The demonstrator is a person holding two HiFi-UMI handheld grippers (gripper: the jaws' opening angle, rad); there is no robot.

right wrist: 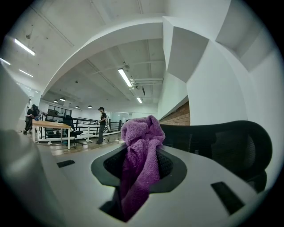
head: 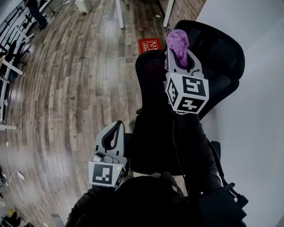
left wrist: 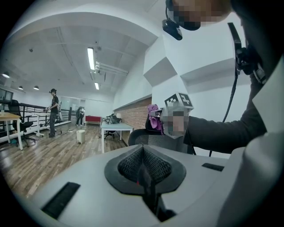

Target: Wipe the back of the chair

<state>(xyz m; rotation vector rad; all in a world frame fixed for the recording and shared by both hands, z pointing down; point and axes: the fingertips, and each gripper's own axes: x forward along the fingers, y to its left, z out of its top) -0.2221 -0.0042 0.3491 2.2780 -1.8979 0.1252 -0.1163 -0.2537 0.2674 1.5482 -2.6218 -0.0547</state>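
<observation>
A black office chair stands by the wall, its mesh back (head: 217, 57) curving up behind the seat (head: 155, 142). My right gripper (head: 179, 51) is raised over the top edge of the back and is shut on a purple cloth (head: 177, 41), which bunches out past the jaw tips. In the right gripper view the cloth (right wrist: 140, 164) fills the jaws, with the chair back (right wrist: 222, 142) just to the right; I cannot tell whether cloth and back touch. My left gripper (head: 113, 135) hangs low beside the seat's left edge, shut with nothing in it (left wrist: 143, 165).
A white wall (head: 262, 111) runs close along the chair's right side. Wooden floor (head: 75, 88) spreads to the left. A red mat (head: 150, 44) and white table legs (head: 120, 13) lie beyond the chair. A white desk (left wrist: 116, 127), a bin (left wrist: 80, 136) and distant people (left wrist: 53, 111) are across the room.
</observation>
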